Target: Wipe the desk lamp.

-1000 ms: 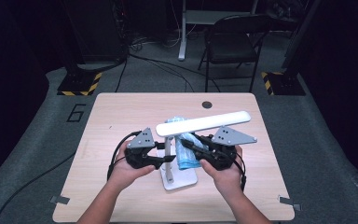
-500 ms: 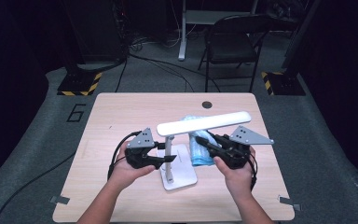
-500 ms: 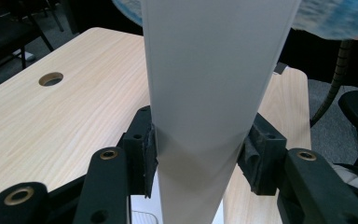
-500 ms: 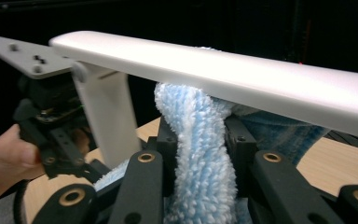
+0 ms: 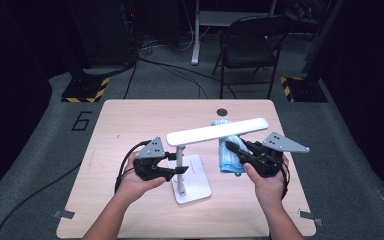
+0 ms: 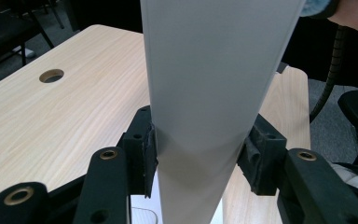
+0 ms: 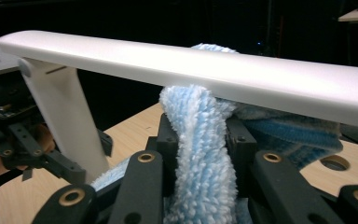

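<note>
Looking down in the high view, a white lamp (image 5: 182, 165) stands at the middle of the counter (image 5: 130, 120), its square base (image 5: 197, 185) low centre in the frame and its long head (image 5: 217, 131) slanting up toward the right. The left gripper (image 5: 176, 170) sits just left of the lamp's post, its fingers closed on the post. The right gripper (image 5: 237, 148) lies at the right of centre, its fingers clamped on a blue cloth (image 5: 228, 157) that rests on the counter under the right end of the head. A cable hole (image 5: 222, 111) marks the counter's far edge, and a dark chair (image 5: 247, 47) stands on the floor at the top of the frame. Both hands enter from the bottom edge.

In the left gripper view, the post (image 6: 205, 93) fills the centre as a broad white upright. The fingers (image 6: 143, 149) press it from both sides in the lower half of the frame. The hole (image 6: 51, 75) shows at upper left.

In the right gripper view, the cloth (image 7: 205, 154) rises from the bottom centre, pinched between the fingers (image 7: 238, 140), its fluffy top touching the underside of the head (image 7: 205, 67), which crosses the frame from upper left to right. The post (image 7: 63, 116) stands at the left, with the left gripper (image 7: 51, 156) holding it low down.
</note>
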`<action>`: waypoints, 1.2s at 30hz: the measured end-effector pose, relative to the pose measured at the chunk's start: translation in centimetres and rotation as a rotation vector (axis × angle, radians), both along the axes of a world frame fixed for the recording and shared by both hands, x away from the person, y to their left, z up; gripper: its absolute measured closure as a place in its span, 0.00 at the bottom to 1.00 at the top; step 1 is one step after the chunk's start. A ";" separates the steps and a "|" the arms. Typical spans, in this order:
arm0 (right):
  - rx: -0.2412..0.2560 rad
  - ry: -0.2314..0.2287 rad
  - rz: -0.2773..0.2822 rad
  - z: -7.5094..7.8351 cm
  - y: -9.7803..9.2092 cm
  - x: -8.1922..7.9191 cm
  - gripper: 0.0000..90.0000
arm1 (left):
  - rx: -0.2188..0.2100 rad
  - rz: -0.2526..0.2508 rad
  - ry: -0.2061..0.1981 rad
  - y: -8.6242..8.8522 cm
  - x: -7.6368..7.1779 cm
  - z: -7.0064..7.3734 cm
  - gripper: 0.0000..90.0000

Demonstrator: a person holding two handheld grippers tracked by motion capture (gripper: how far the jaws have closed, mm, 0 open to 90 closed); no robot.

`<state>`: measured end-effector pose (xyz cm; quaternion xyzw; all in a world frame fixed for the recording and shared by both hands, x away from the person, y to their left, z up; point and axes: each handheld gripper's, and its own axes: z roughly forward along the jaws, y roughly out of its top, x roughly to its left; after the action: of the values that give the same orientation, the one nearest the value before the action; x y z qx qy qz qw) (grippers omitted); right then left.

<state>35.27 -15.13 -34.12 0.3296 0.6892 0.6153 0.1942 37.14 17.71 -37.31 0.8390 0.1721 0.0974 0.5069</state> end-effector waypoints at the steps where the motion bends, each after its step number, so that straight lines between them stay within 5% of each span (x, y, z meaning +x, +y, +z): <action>1: -0.004 -0.002 0.012 0.1 0.4 0.0 0.80 | 0.001 -0.001 0.001 0.0 0.0 0.0 0.59; 11: -0.033 -0.025 0.146 1.0 5.6 -1.0 0.80 | 0.003 0.005 -0.004 -0.2 0.0 0.0 0.59; 16: -0.077 -0.055 0.151 1.4 6.7 -1.3 0.80 | 0.001 0.006 -0.001 -0.2 0.0 0.0 0.59; 20: -0.038 -0.029 0.147 1.2 5.8 -0.8 0.80 | -0.004 0.013 -0.005 -0.4 0.0 -0.1 0.58; 36: 0.011 0.019 -0.049 -0.3 -1.5 1.0 0.80 | -0.007 0.009 0.002 -0.2 0.0 -0.2 0.58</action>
<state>36.31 -16.66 -34.46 0.3531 0.6795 0.6109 0.2009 37.15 17.51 -37.50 0.8365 0.1769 0.0984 0.5092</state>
